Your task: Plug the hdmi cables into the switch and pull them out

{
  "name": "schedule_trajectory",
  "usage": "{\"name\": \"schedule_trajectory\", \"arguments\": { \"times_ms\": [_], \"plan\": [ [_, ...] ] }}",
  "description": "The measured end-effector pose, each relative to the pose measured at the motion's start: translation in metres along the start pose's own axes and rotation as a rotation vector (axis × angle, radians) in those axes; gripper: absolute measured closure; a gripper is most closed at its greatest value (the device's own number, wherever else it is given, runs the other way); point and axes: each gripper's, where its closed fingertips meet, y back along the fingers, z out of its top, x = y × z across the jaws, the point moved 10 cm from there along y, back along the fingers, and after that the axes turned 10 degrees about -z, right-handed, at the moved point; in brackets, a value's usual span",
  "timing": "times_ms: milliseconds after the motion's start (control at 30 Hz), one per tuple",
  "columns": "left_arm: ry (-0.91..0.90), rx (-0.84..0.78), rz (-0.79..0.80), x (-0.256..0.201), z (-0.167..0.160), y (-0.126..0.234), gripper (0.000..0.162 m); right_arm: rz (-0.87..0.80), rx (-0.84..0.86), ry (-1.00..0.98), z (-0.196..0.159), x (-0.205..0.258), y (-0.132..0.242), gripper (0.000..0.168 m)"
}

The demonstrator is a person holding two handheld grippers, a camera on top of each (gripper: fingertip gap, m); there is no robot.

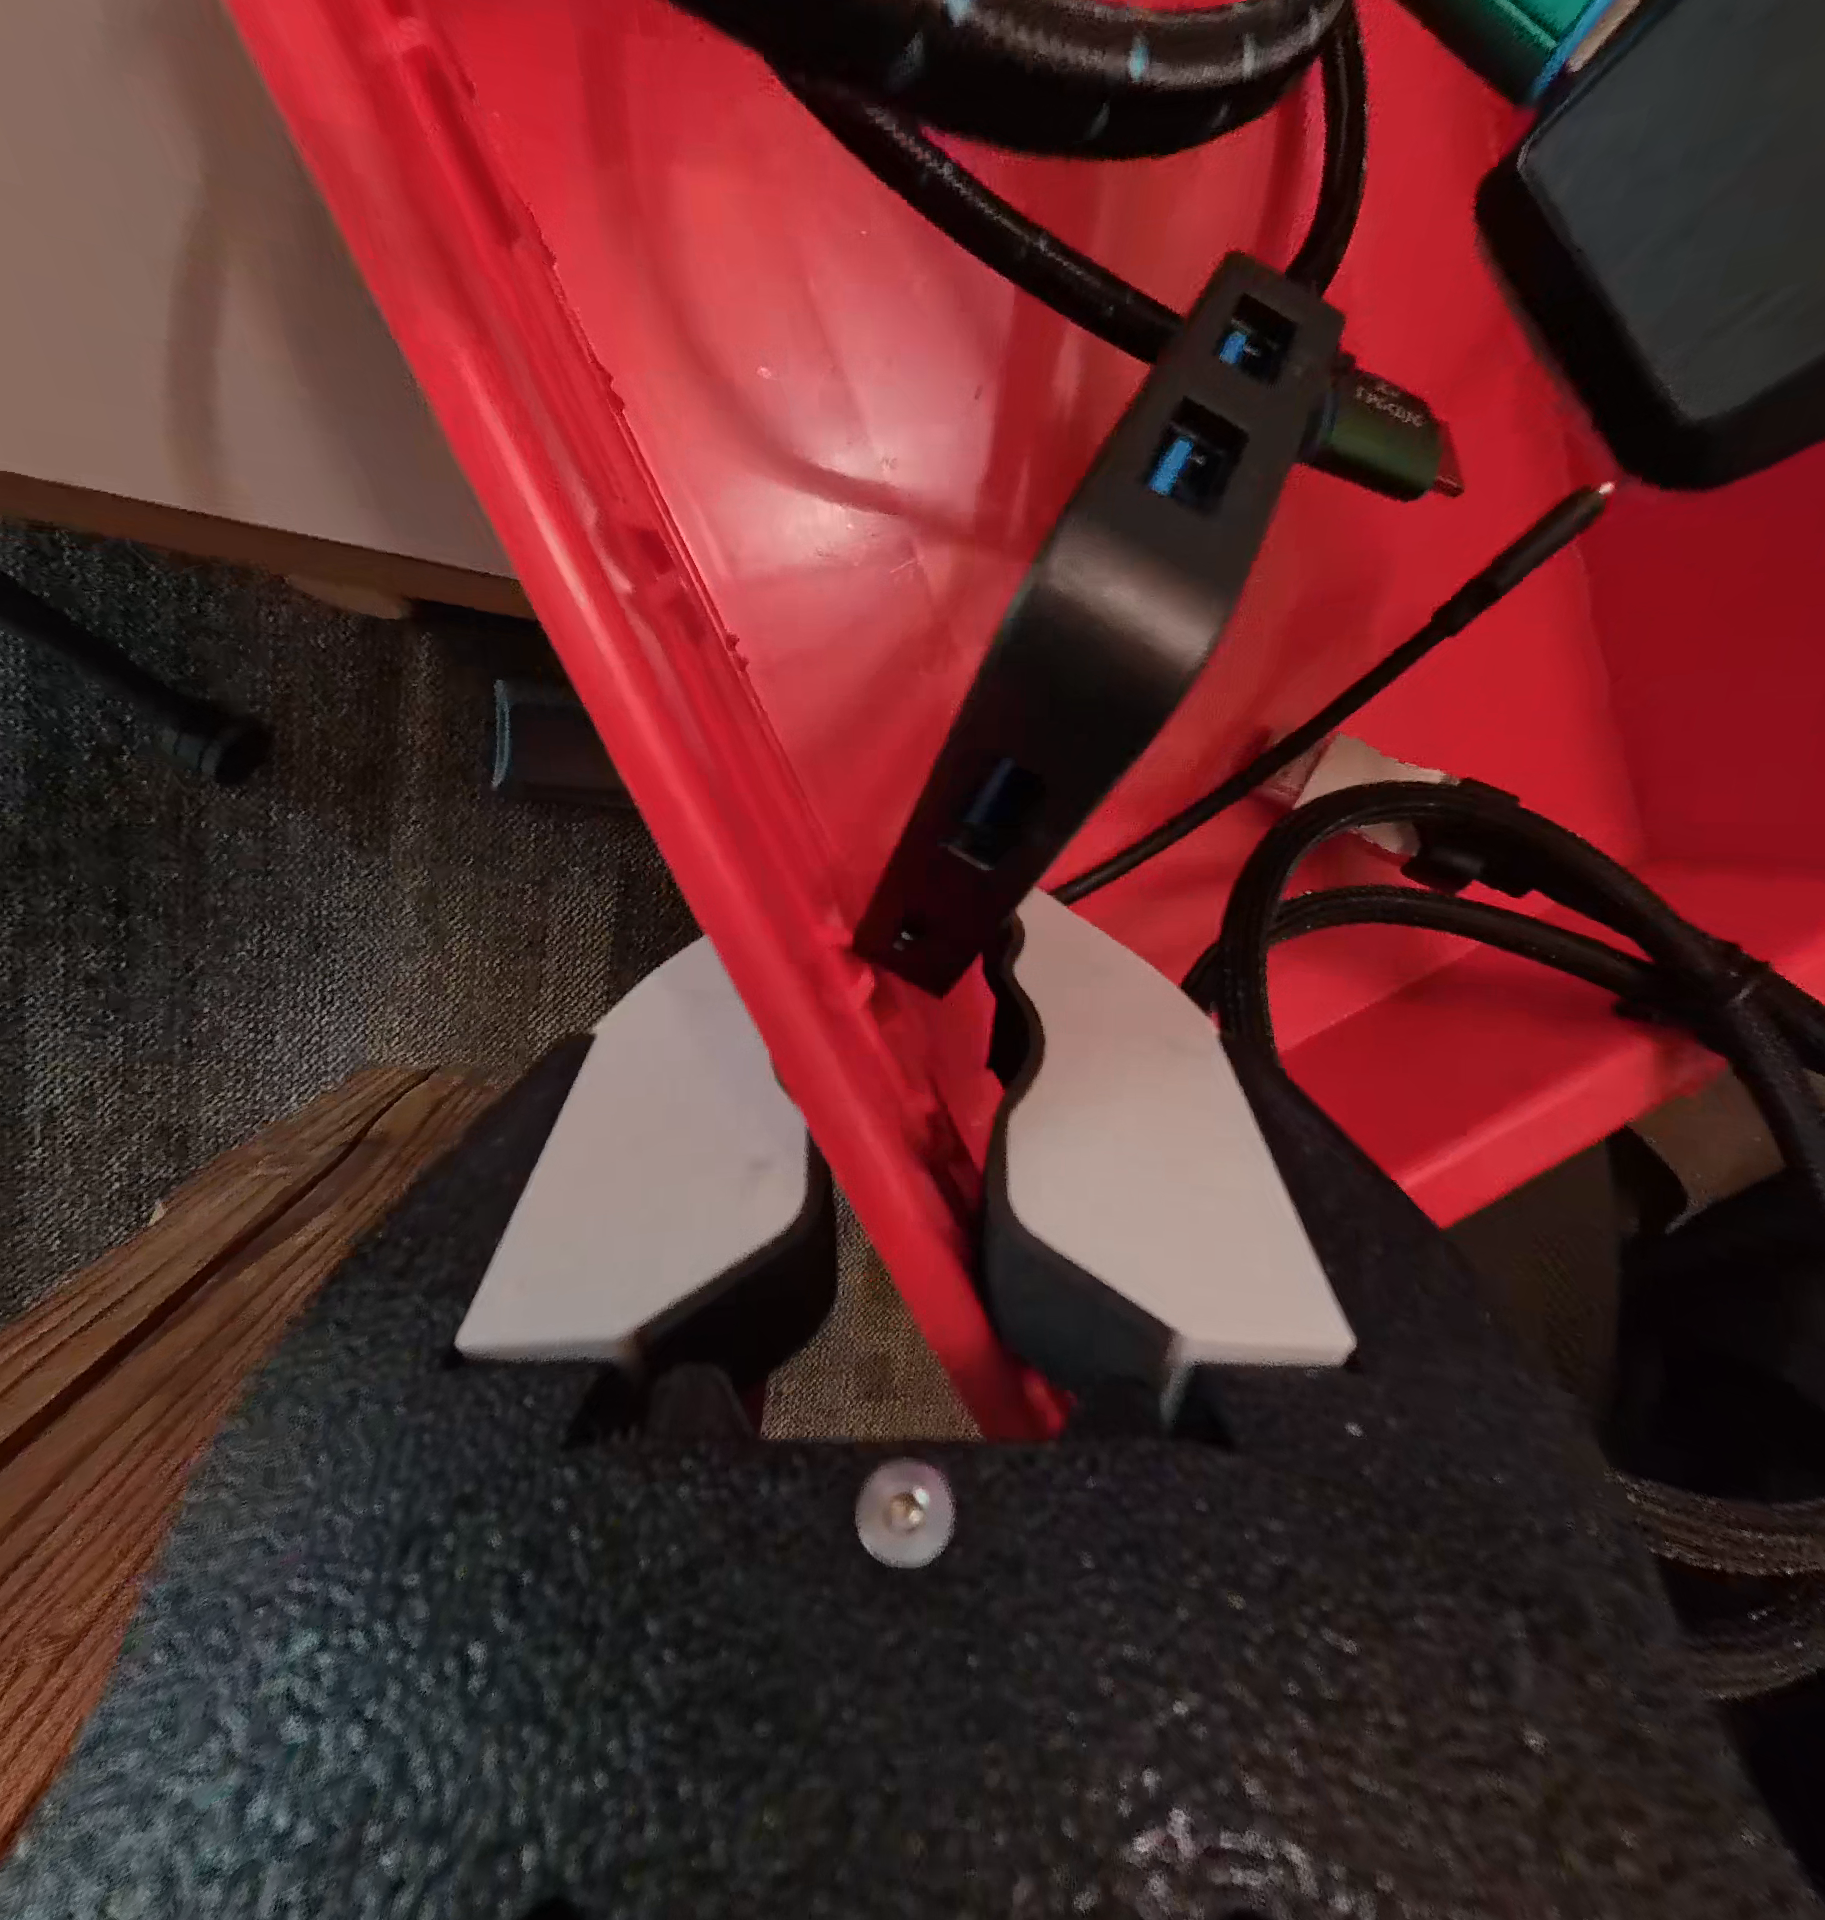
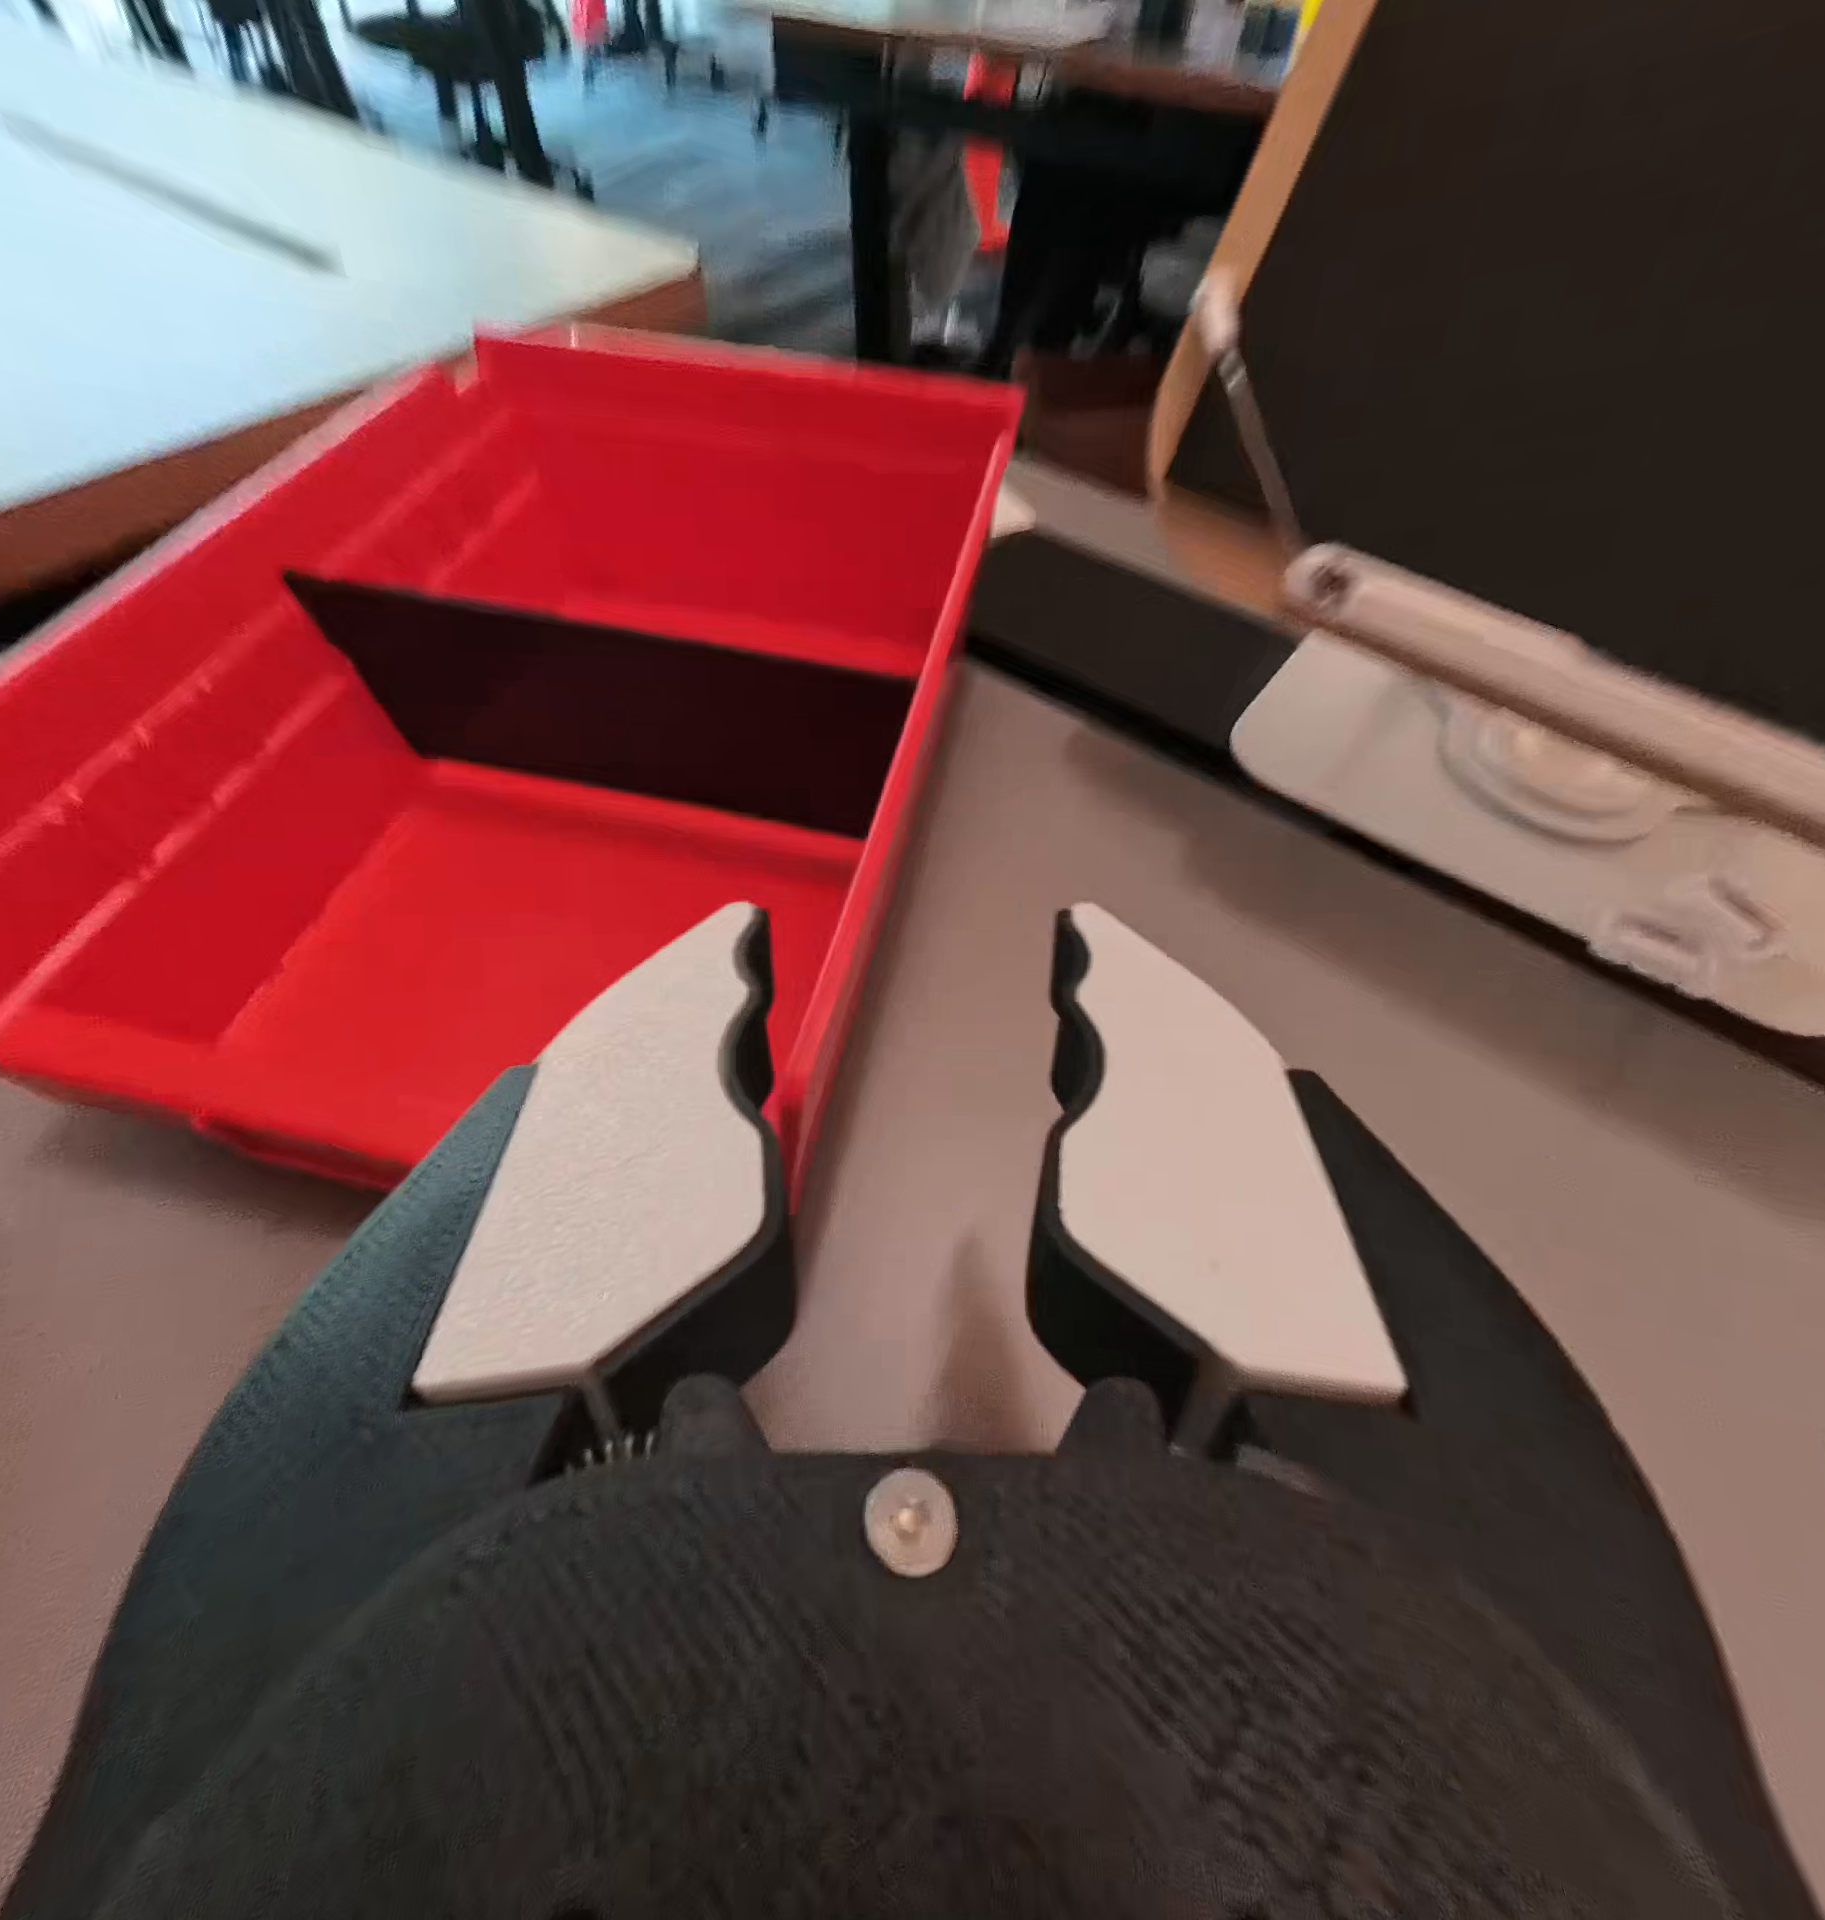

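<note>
a black multi-port switch [image 1: 1084, 613] is seen leaning on edge against the inner wall of a red bin [image 1: 783, 395], blue-lined ports facing the camera, among braided black cables [image 1: 1490, 935] coiled on the bin floor and a thin lead with a bare plug end. the left gripper [image 1: 892, 997] is set astride the bin's wall, one finger outside and one inside; whether the wall is actually pinched cannot be told. the right gripper [image 2: 913, 914] is held spread and empty over the grey table [image 2: 1251, 1091], beside a second red bin [image 2: 534, 520] with a dark divider, nothing in it. if the wall is tugged, the leaning switch could be toppled or the cables snagged; a wrong lead could be picked from the tangle.
</note>
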Motion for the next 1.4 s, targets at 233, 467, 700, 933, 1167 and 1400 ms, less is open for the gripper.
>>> {"name": "schedule_trajectory", "arguments": {
  "times_ms": [233,467,700,933,1167,1400],
  "plan": [
    [-0.009,-0.011,-0.014,0.001,0.0,-0.001,0.133,0.03,0.141,0.095,-0.002,0.019,-0.029,0.138],
    [-0.031,-0.083,-0.002,0.003,0.0,-0.002,0.127,0.136,0.183,-0.066,-0.01,0.005,-0.041,0.163],
    [-0.031,-0.139,0.012,0.003,-0.001,-0.002,0.129,0.221,0.036,0.012,0.015,-0.026,0.021,0.163],
    [-0.02,-0.129,0.005,0.001,0.0,-0.002,0.128,0.228,-0.078,-0.071,0.026,-0.109,0.13,0.164],
    [0.01,-0.126,-0.006,0.001,0.001,-0.002,0.126,0.034,-0.15,-0.227,0.011,-0.241,0.265,0.163],
    [0.052,-0.124,-0.022,-0.002,0.006,-0.007,0.124,-0.179,-0.132,-0.382,-0.045,-0.327,0.353,0.163]
  ]
}}
